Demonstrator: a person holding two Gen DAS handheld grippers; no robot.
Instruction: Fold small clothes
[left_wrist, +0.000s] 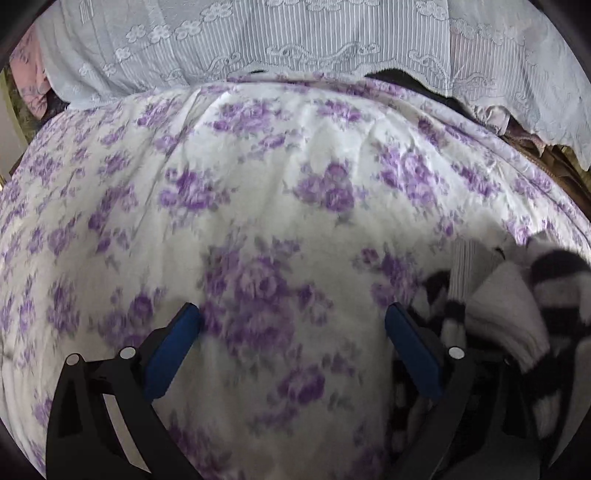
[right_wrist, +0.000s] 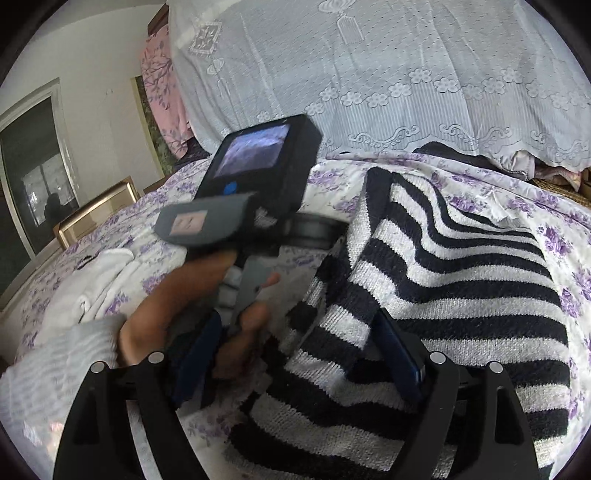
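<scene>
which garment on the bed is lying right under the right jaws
The black-and-white striped knit sweater, spread beneath the open right gripper. The plain white garment lies away at the left, past the left hand.

A white bedsheet printed with purple roses covered the bed across the middle of the left wrist view. Above it, along the top of the frame, hung a pale lace cover with flower borders. In the right wrist view a pink flowered cloth hung at upper left beside the lace, a dark window sat at the far left edge, and a gold-coloured frame stood below it by the bed.
</scene>
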